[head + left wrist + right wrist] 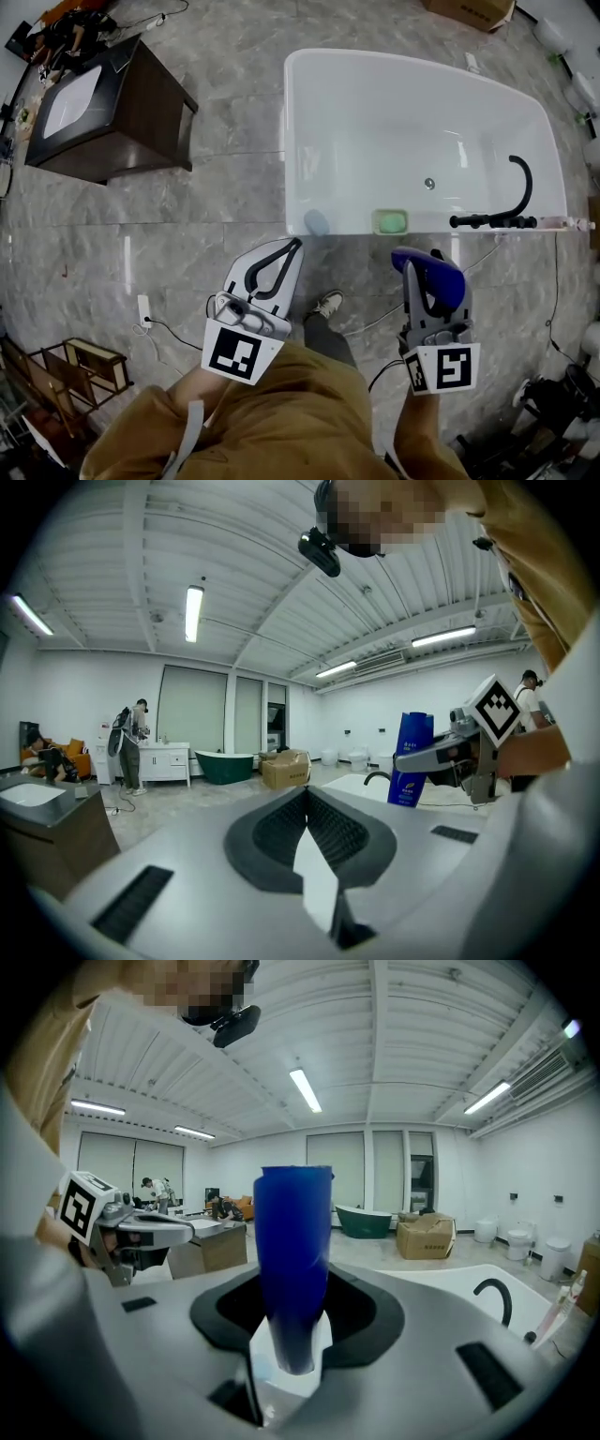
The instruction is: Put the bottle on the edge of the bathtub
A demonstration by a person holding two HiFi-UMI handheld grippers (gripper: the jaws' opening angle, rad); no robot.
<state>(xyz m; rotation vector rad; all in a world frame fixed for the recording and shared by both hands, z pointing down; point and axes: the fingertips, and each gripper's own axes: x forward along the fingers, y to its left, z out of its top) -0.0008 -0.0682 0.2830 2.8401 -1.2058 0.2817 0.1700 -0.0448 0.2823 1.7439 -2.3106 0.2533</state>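
Grey marble floor [216, 234], white bathtub [352, 227] ahead.

Head view: right gripper [424, 281] clamps the blue bottle [439, 274], held over the floor just short of the bathtub's near rim. Left gripper [292, 248] level with it, well apart.

Left gripper view: jaws meet at the tips, nothing between them.

Right gripper view: bottle upright, pinched between both pads; bathtub at lower right.
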